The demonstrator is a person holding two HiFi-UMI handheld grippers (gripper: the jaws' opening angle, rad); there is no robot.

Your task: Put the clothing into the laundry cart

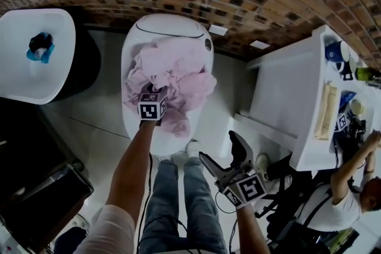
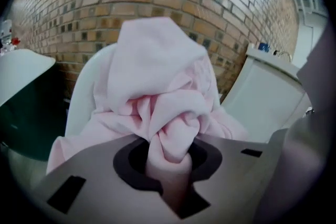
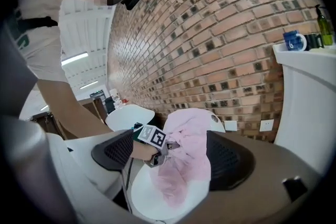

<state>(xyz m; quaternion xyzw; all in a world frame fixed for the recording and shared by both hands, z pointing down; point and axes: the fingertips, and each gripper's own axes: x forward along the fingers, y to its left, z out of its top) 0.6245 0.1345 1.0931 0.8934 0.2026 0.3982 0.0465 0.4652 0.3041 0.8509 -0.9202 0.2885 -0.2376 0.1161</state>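
Right gripper [image 1: 217, 146], lower middle of the head view, just idles with its jaws spread. Above it the left gripper [image 1: 153, 93] digs into the pink garment [image 1: 175, 77] heaped on a white chair [image 1: 134, 38]. Left gripper view: jaws pinch a fold, probably to lift it. Right gripper view: nothing between its jaws.

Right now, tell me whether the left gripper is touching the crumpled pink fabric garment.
Touching. The left gripper view shows the left gripper with its jaws clamped on a bunched fold of the crumpled pink fabric garment.
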